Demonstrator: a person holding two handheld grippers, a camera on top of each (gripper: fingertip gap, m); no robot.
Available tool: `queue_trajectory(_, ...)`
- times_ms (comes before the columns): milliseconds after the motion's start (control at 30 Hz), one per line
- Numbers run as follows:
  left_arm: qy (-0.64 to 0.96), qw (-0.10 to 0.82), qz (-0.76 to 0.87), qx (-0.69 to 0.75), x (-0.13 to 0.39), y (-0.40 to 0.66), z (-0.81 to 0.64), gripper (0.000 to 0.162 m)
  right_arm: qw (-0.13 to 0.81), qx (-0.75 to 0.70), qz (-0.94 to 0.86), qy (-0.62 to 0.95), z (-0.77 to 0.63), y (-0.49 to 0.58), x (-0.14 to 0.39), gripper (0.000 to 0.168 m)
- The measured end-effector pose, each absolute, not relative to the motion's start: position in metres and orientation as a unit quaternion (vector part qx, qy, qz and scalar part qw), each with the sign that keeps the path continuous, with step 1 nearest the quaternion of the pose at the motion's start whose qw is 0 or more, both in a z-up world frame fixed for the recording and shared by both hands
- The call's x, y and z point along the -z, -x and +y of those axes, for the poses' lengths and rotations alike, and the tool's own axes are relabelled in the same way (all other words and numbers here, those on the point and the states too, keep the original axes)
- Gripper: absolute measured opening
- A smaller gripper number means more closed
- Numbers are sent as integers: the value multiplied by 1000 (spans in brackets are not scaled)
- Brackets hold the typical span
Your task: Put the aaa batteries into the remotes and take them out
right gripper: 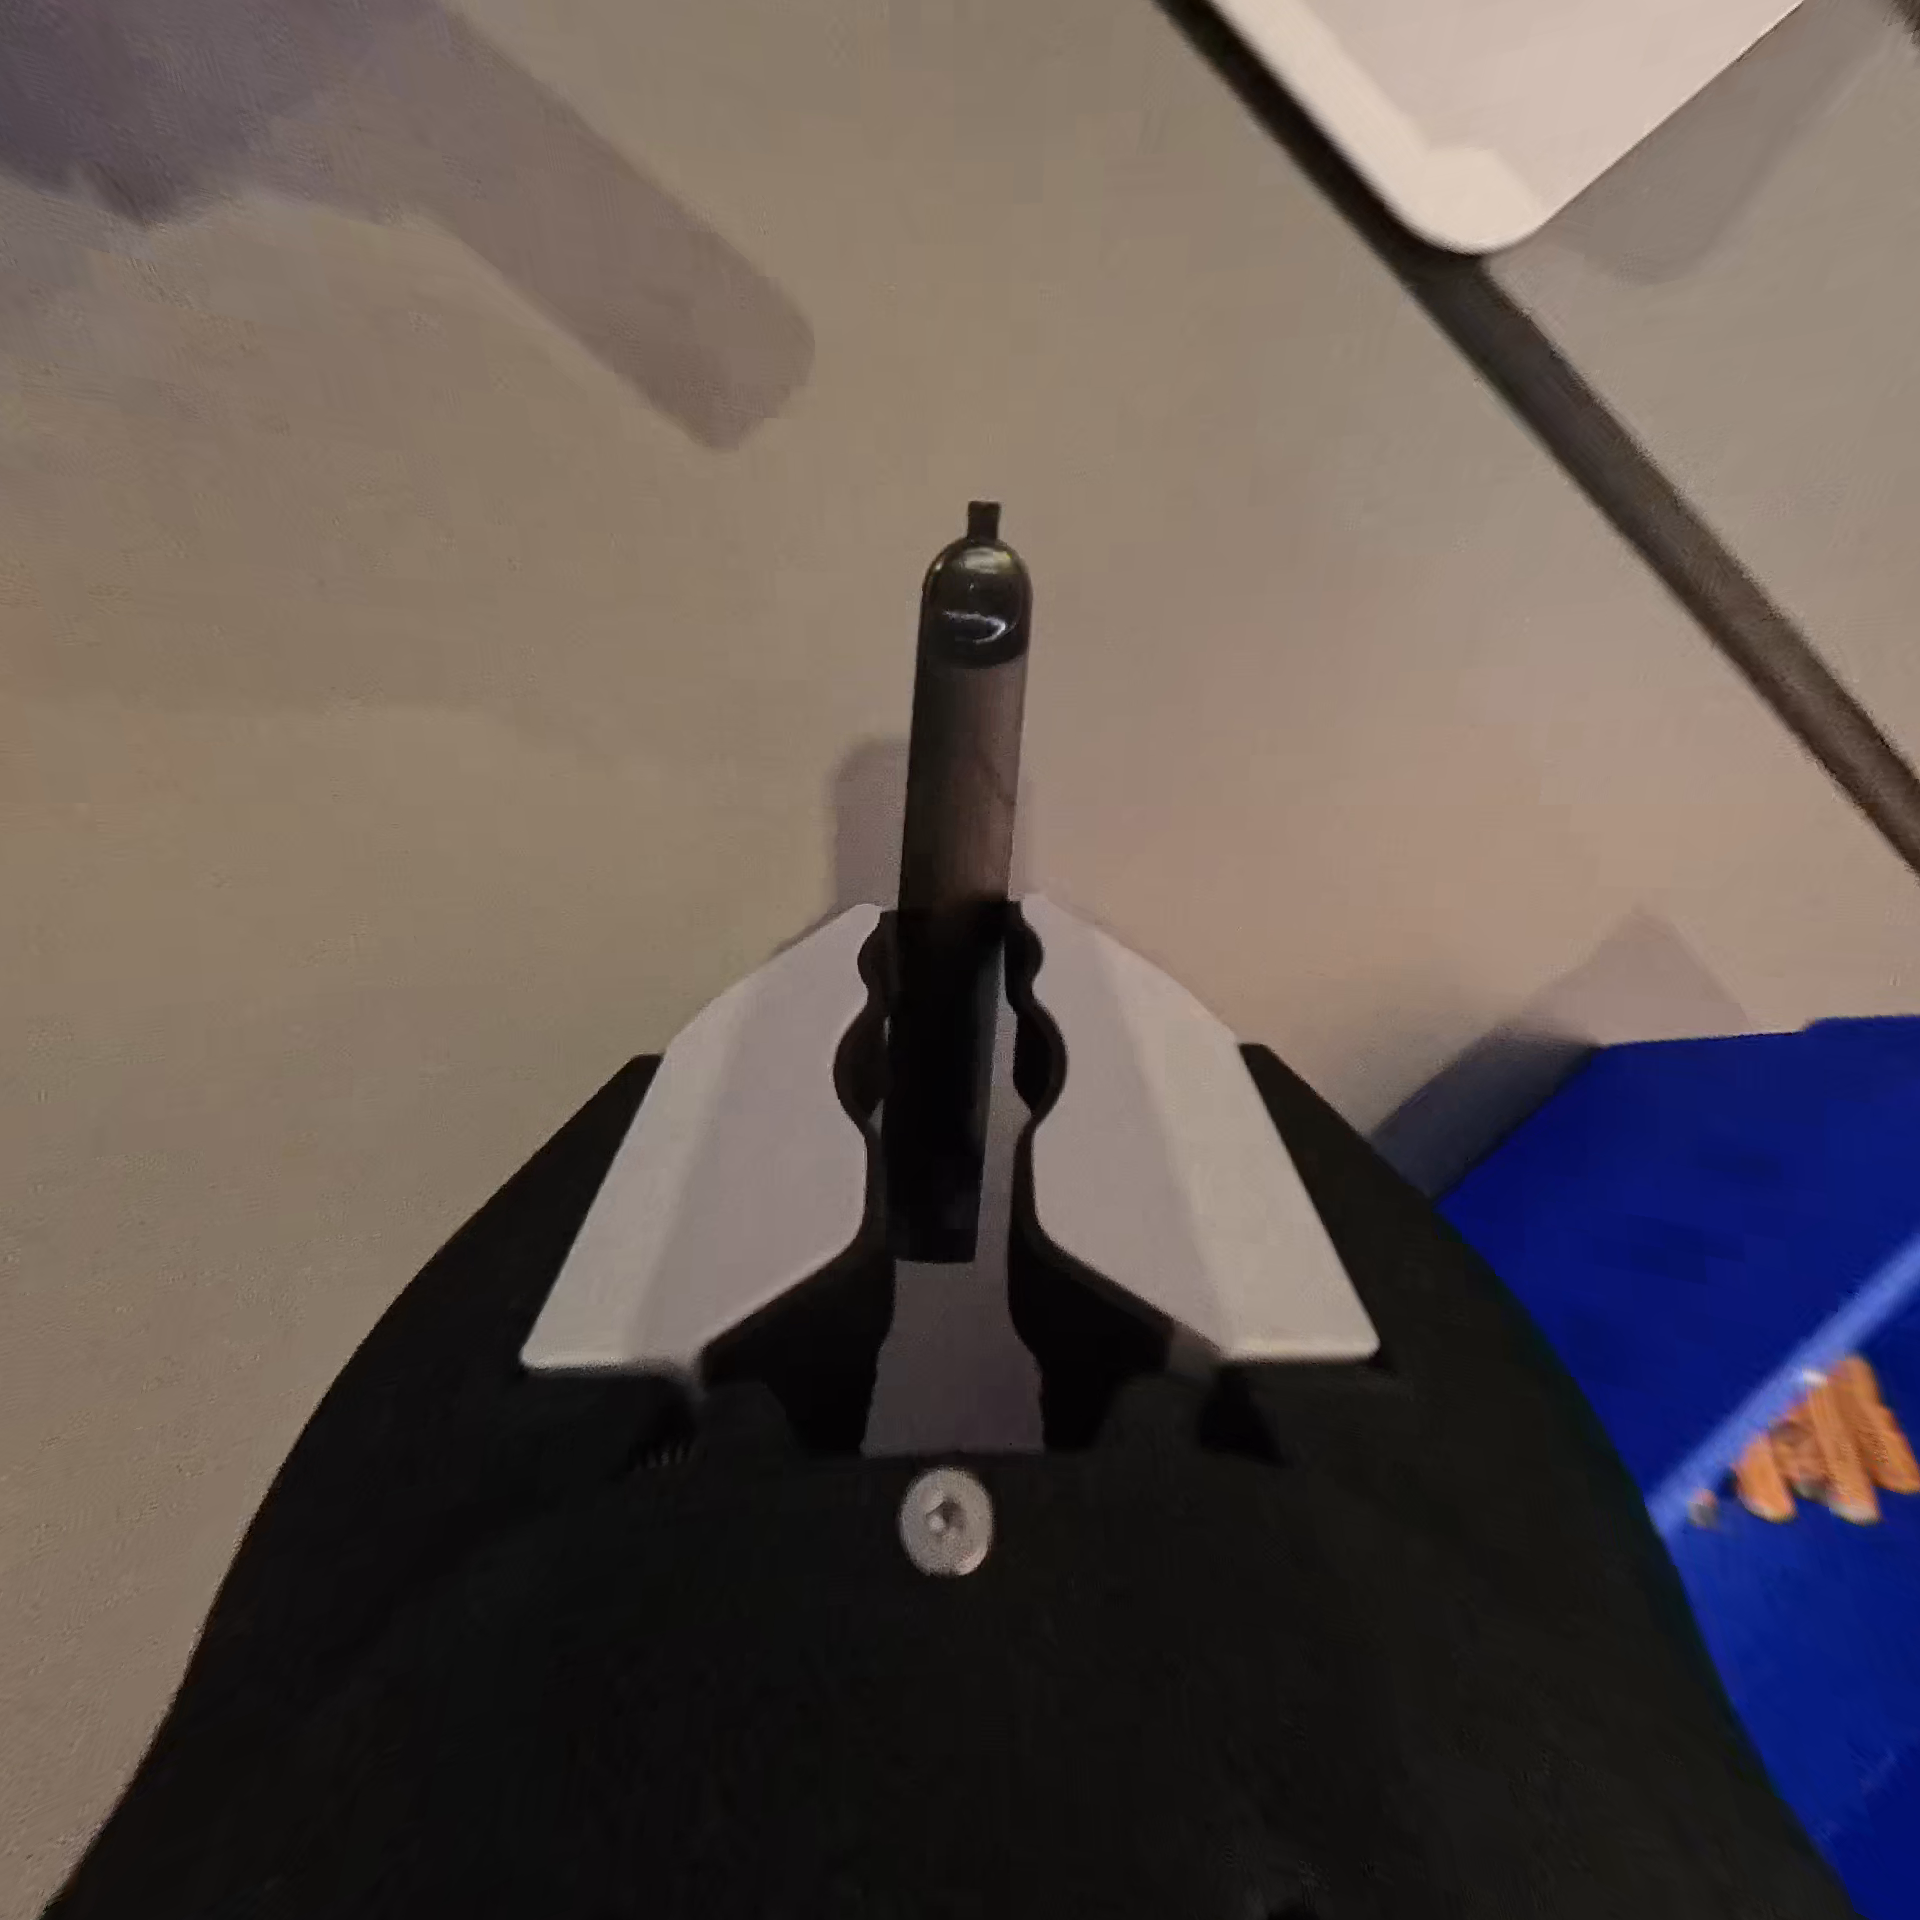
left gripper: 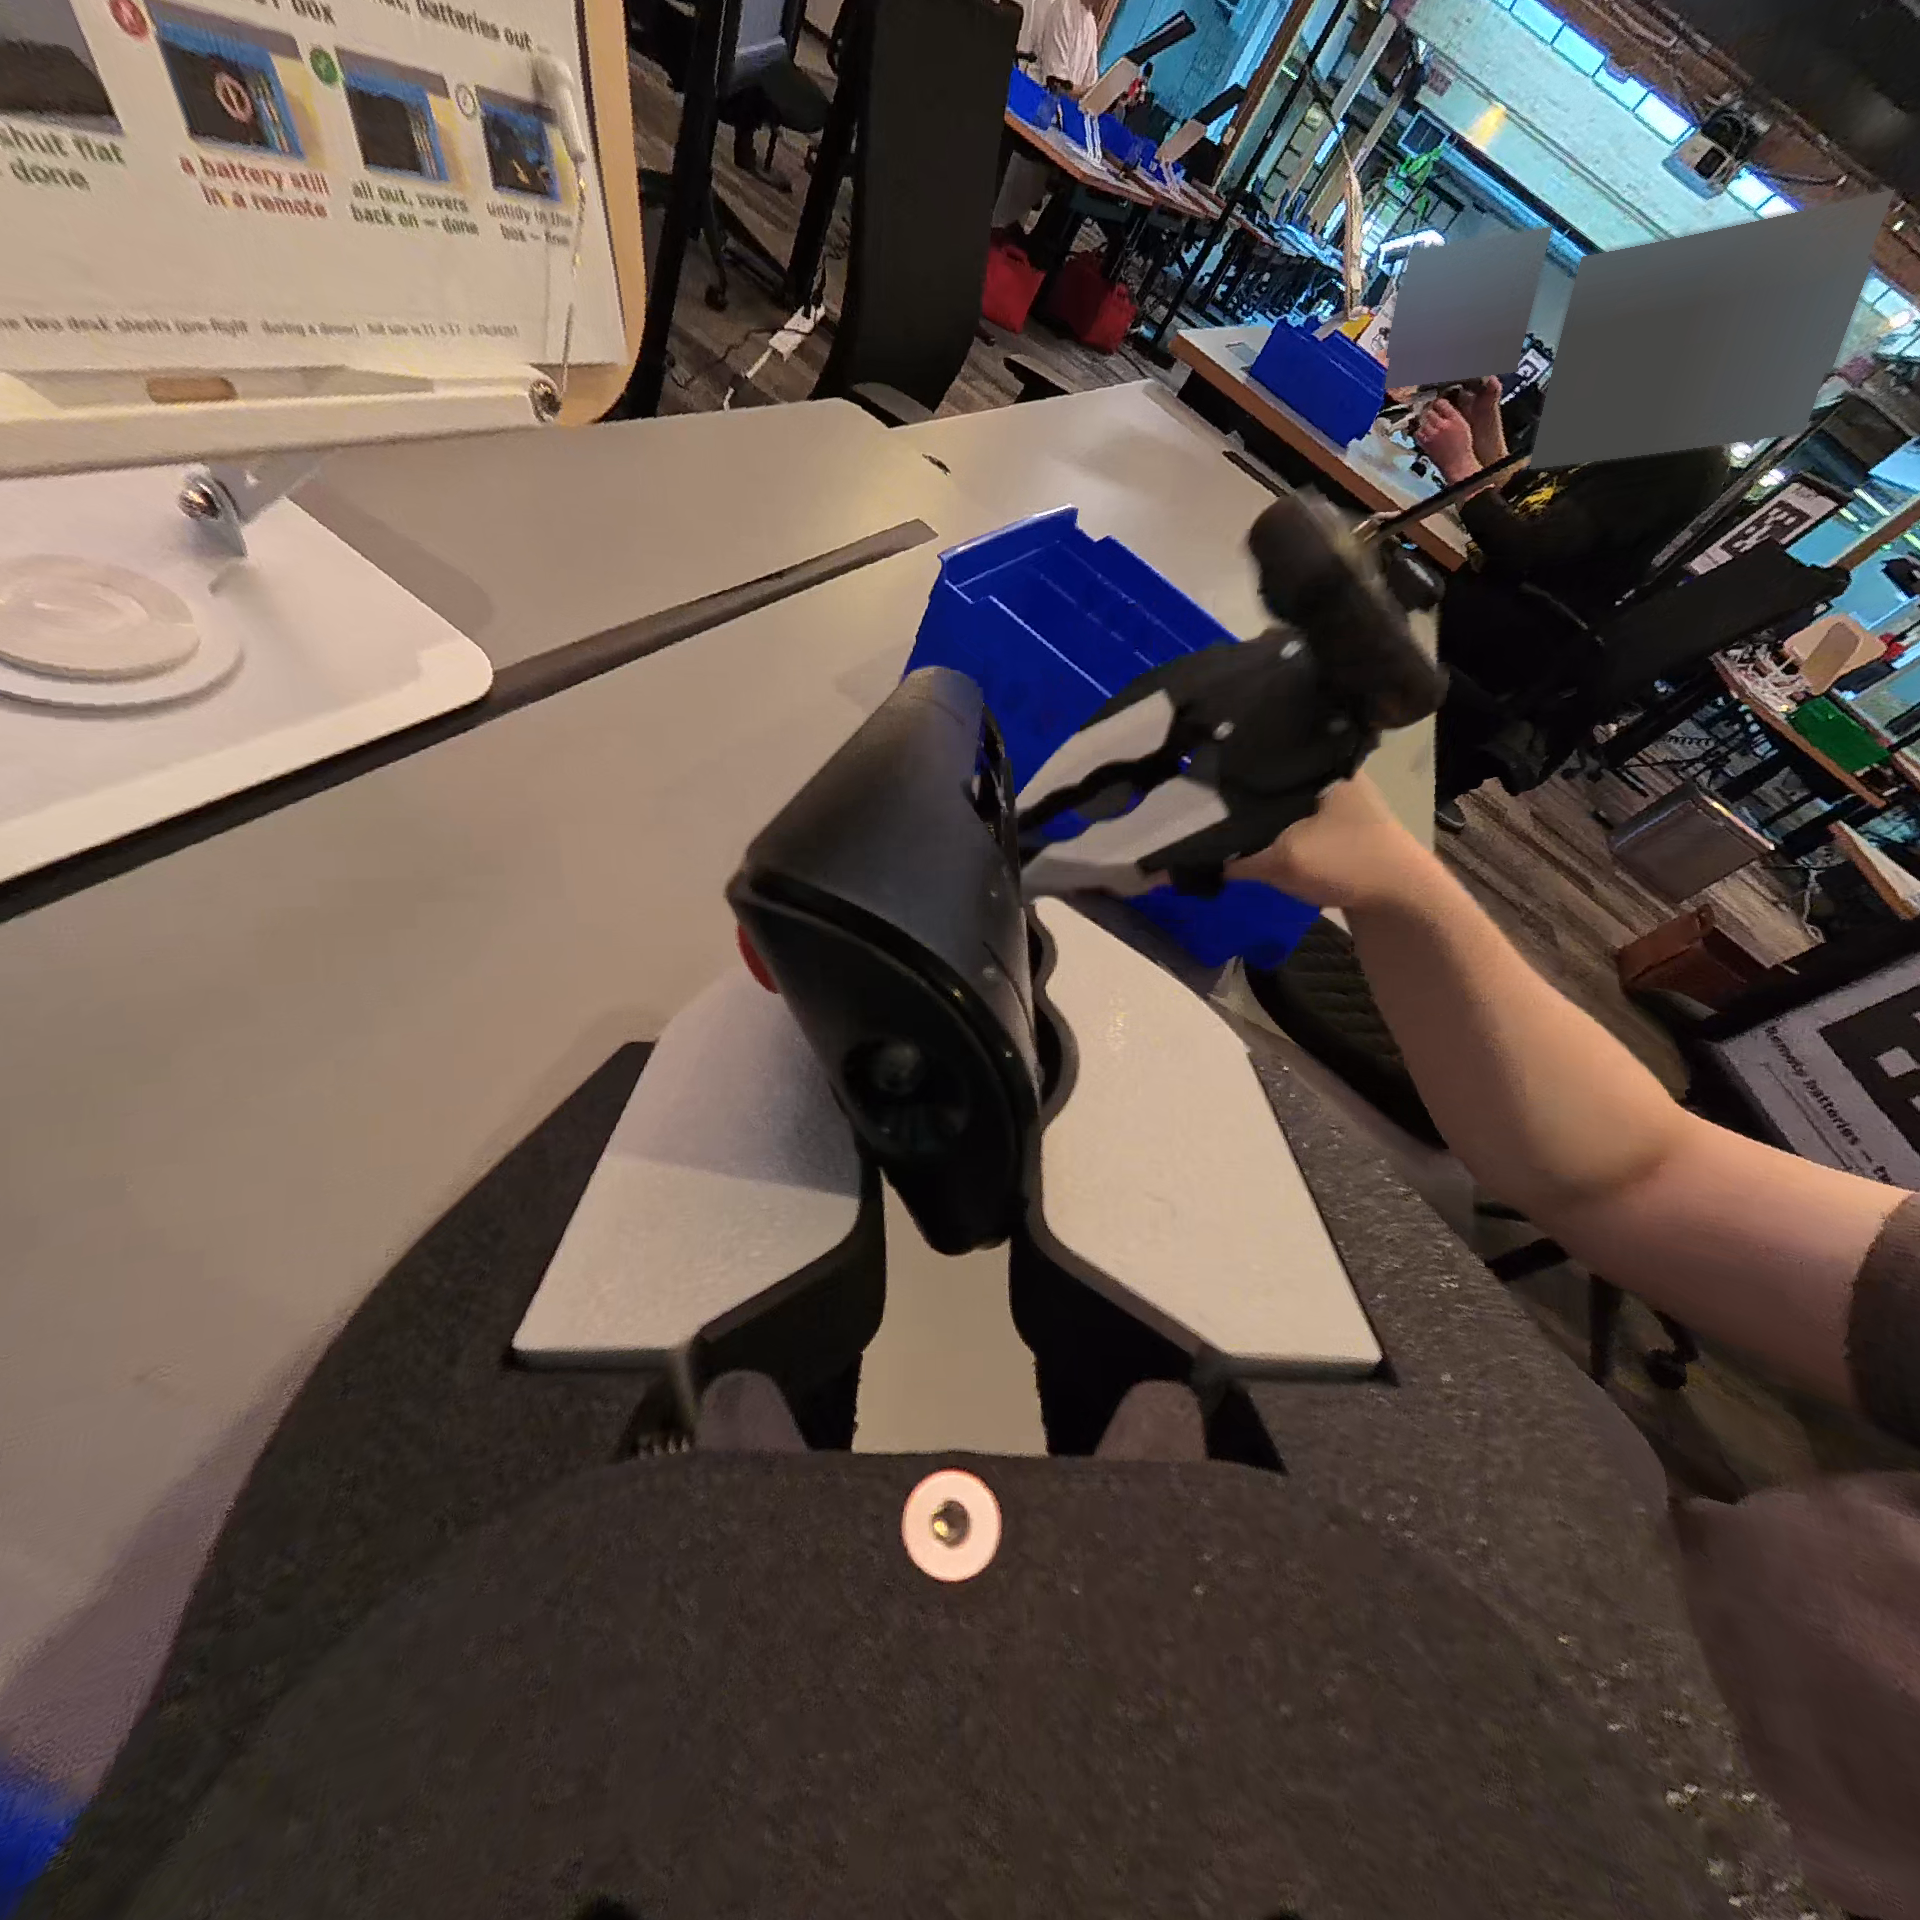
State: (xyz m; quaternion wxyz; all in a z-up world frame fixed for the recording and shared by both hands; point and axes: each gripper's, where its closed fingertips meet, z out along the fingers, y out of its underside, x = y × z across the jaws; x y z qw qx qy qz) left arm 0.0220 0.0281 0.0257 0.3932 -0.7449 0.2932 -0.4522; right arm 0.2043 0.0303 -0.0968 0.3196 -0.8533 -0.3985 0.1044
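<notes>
Left wrist view shows your left gripper (left gripper: 951,1101) clamped on the black plastic remote (left gripper: 914,987), held above the grey table (left gripper: 364,935), with the blue plastic bin (left gripper: 1049,623) at about one o'clock behind it. Your right gripper (right gripper: 943,1039) is pressed together on a thin dark flat piece (right gripper: 961,769), probably the battery cover, and orange batteries (right gripper: 1829,1455) lie in the bin at four o'clock in the right wrist view. I judge the cover is just off, so next you must put it down and pick one battery with care.
</notes>
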Motion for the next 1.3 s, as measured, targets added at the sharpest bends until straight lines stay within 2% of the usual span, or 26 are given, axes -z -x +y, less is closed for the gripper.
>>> queue_trajectory(167, 737, 351, 290, 500, -14, -46, 21, 24, 410, -160, -444, 780, 13, -192, 14, 22)
queue_trajectory(333, 730, 306, 289, 538, 1, -67, 14, 24, 411, -155, -560, 702, -6, -176, -16, 22)
queue_trajectory(700, 717, 232, 253, 606, 30, -91, 11, 24, 350, -144, -649, 659, 3, -166, 10, 22)
queue_trajectory(1000, 721, 222, 245, 610, 39, -96, 13, 23, 301, -116, -667, 671, 10, -166, 40, 22)
queue_trajectory(1300, 725, 223, 250, 602, 43, -102, 10, 23, 292, -124, -656, 685, 12, -168, 44, 21)
